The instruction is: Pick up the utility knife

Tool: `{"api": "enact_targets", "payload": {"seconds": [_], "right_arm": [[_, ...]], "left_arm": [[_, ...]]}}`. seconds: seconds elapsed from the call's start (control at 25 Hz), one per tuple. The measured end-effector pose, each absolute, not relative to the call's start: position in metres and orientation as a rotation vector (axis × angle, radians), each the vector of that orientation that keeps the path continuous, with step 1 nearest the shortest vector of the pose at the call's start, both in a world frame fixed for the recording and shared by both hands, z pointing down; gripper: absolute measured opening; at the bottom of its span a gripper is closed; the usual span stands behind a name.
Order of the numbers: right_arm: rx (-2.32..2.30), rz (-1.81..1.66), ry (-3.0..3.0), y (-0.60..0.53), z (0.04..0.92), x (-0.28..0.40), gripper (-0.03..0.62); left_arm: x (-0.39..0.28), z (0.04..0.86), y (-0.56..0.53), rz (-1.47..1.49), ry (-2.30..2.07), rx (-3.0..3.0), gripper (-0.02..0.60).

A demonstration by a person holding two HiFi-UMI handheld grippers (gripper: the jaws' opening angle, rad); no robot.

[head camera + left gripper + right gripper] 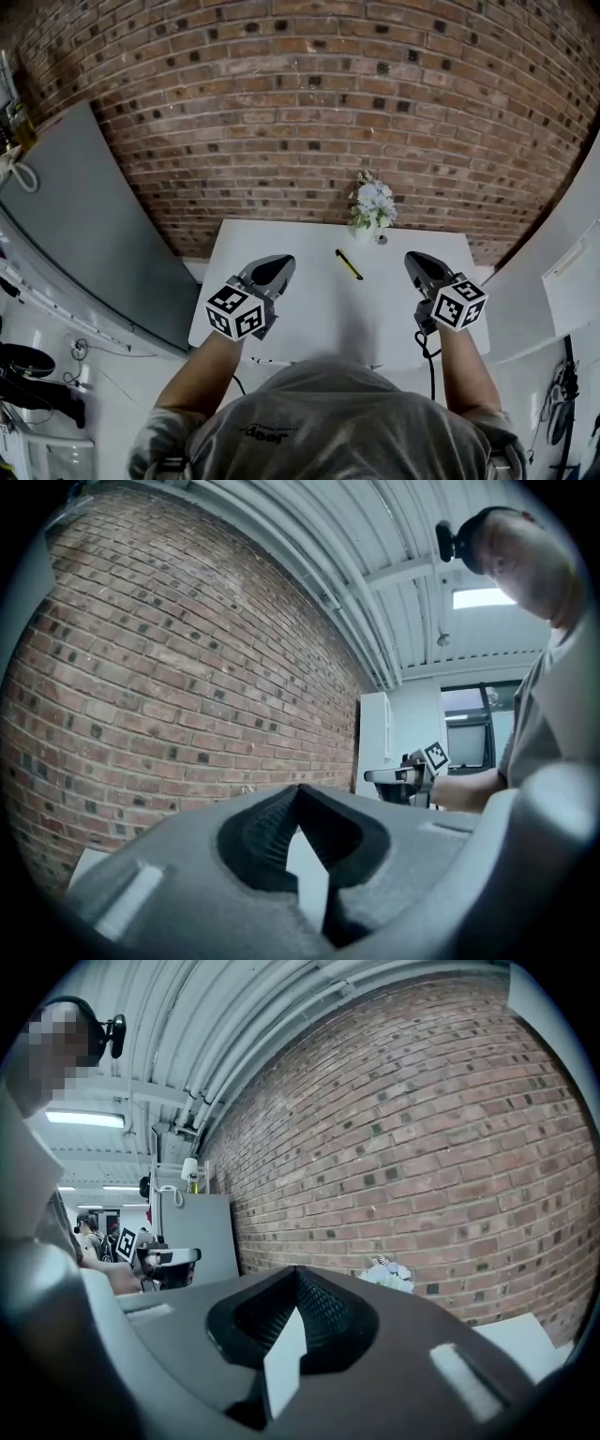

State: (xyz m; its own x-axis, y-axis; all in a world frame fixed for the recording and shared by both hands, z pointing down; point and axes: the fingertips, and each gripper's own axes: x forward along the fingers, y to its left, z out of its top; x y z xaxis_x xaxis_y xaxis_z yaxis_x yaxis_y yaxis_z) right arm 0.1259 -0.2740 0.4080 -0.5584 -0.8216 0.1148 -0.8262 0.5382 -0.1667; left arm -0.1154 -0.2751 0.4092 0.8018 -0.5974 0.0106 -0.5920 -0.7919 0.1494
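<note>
The utility knife (349,264), slim, yellow and black, lies on the white table (319,309) towards its far side, between the two grippers. My left gripper (280,263) hovers over the table's left part, to the left of the knife, with its jaws shut and nothing in them. To the right of the knife my right gripper (413,260) hovers, its jaws also closed and empty. In the left gripper view the jaw tips (300,791) meet, and so do those in the right gripper view (298,1275). Neither gripper view shows the knife.
A small bunch of pale flowers (373,206) stands at the table's far edge against the brick wall (300,103). A grey panel (84,216) leans at the left. White cabinets (562,281) flank the right. Cables (429,356) hang at the table's near edge.
</note>
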Motion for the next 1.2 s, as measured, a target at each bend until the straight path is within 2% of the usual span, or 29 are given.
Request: {"api": "enact_targets", "payload": {"seconds": [0.32, 0.52, 1.2], "right_arm": [[1.270, 0.286, -2.804, -0.350, 0.408, 0.195, 0.009], [1.234, 0.272, -2.803, -0.383, 0.415, 0.214, 0.009], [1.421, 0.302, -2.720, -0.408, 0.428, 0.189, 0.009]], "left_arm": [[-0.037, 0.417, -0.337, -0.029, -1.114, 2.773, -0.002], [-0.010, 0.420, -0.365, -0.044, -1.126, 2.759, -0.002], [-0.051, 0.421, -0.404, -0.031, -0.927, 2.837, 0.000]]}}
